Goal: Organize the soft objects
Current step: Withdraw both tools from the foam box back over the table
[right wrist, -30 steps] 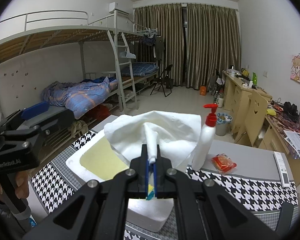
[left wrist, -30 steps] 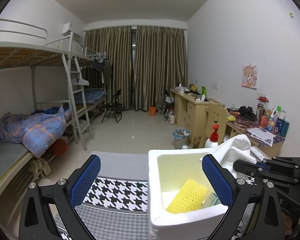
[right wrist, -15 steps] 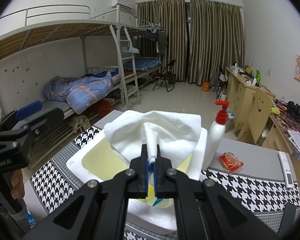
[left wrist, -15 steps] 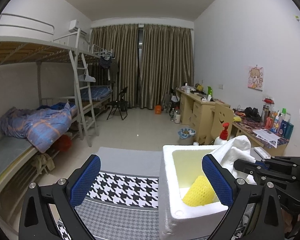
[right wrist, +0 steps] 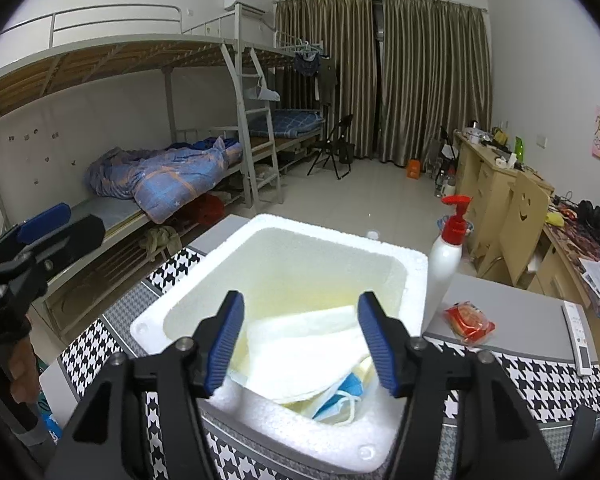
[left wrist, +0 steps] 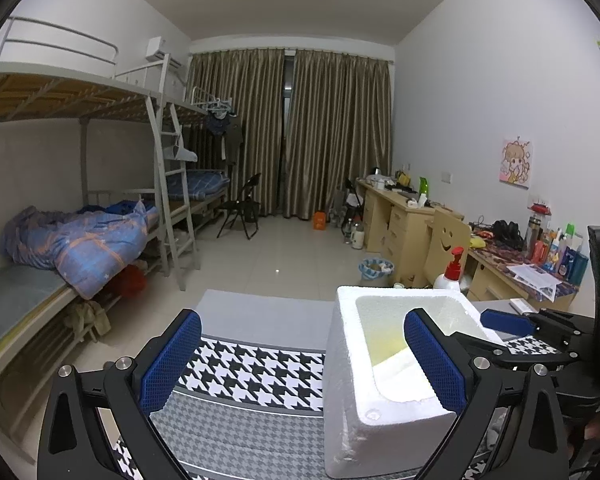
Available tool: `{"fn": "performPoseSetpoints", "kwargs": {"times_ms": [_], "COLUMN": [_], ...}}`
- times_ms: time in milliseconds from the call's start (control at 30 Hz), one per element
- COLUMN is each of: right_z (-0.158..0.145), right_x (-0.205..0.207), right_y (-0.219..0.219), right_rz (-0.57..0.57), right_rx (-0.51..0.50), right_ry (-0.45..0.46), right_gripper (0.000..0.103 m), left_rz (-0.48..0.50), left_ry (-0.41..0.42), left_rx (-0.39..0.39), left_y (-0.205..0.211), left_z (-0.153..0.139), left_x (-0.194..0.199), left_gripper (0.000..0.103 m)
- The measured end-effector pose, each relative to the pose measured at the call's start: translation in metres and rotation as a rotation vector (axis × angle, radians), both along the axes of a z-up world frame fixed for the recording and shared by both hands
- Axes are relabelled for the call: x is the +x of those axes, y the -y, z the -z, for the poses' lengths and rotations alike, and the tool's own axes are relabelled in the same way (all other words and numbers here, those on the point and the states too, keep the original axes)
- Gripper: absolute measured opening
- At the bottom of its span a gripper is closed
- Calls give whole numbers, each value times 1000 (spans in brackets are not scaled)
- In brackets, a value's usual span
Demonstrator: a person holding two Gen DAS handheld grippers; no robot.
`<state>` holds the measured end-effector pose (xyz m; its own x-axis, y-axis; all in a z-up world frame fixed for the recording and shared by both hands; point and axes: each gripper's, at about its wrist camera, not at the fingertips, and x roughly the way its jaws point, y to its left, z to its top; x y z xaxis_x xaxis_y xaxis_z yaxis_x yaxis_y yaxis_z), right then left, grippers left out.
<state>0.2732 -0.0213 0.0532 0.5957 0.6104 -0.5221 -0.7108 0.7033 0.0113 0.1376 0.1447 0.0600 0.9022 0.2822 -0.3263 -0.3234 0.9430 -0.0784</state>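
Note:
A white foam box (right wrist: 384,260) stands on the houndstooth table cloth (right wrist: 540,376). Inside lies a white cloth (right wrist: 300,344) over a blue face mask (right wrist: 340,396). My right gripper (right wrist: 300,344) is open and empty, just above the near rim of the box. In the left wrist view the box (left wrist: 364,396) is at the right, and my left gripper (left wrist: 302,360) is open and empty to its left, above the cloth (left wrist: 252,364). The right gripper (left wrist: 500,322) shows behind the box there.
A white pump bottle with a red top (right wrist: 446,256), a red snack packet (right wrist: 468,320) and a remote (right wrist: 578,334) sit right of the box. Bunk beds (right wrist: 160,176) stand left, desks (right wrist: 496,184) right, beyond the table's far edge.
My right gripper has opened and let go of the white cloth, which now lies inside the box. The left gripper has shifted left, away from the box.

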Motion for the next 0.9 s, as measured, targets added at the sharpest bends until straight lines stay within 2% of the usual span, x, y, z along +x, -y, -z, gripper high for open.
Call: {"fn": "performPoseSetpoints", "kwargs": {"times_ms": [900], "right_z": [-22], "right_x": [-39], "right_y": [30], "right_rz": [5], "right_rx": [58], "right_ry": [105], "right_gripper": [88], "left_rz": [47], "left_ry": [38], "left_rx": [39], "left_y": [35], "left_z": [-14], "left_x": [-23], "left_gripper": [102]}}
